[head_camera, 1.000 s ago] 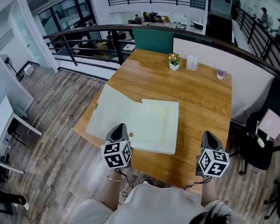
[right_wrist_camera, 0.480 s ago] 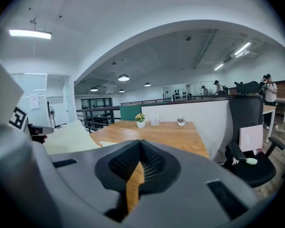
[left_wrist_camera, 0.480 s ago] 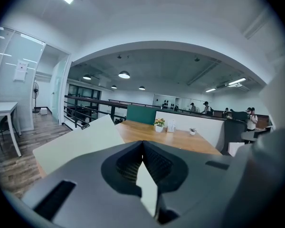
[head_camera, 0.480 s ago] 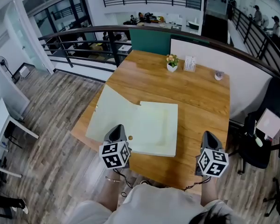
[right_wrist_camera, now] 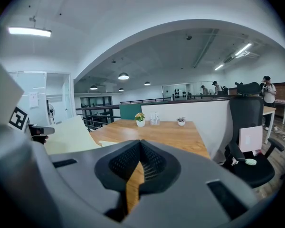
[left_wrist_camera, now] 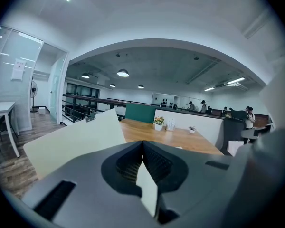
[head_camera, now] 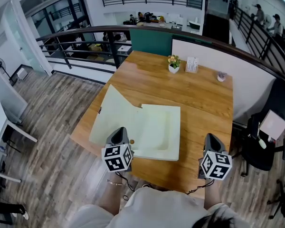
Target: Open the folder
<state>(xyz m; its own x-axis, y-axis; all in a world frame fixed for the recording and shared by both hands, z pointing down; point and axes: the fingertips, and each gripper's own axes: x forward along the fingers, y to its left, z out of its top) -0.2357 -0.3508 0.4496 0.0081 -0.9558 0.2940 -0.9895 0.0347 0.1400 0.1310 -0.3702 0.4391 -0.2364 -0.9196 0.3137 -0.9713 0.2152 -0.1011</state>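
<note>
1. The folder (head_camera: pixel 152 127) lies opened out on the wooden table (head_camera: pixel 199 94), pale green, at the near left part of the top.
2. Its right half lies flat. The left cover (left_wrist_camera: pixel 76 141) fans out toward the table's left edge, and from the left gripper view it seems to slope upward, with a small dark clip (head_camera: pixel 99 110) on its outer edge.
3. The left gripper (head_camera: pixel 119 133) sits over the folder's near edge. Its jaws are drawn together at the tips, leaving only a thin wedge through which the pale sheet shows.
4. The right gripper (head_camera: pixel 212 139) is well apart from the folder, over bare wood at the near right of the table. Its jaws also meet at the tips, with table wood showing through the slit.
5. At the far end of the table stand a small flower pot (head_camera: pixel 173 63) and, just beside it, a white card holder (head_camera: pixel 192 64). A smaller item (head_camera: pixel 221 76) sits near the far right corner, too small for me to name.
6. A black office chair (head_camera: pixel 261 151) stands on the floor to the right of the table.
</note>
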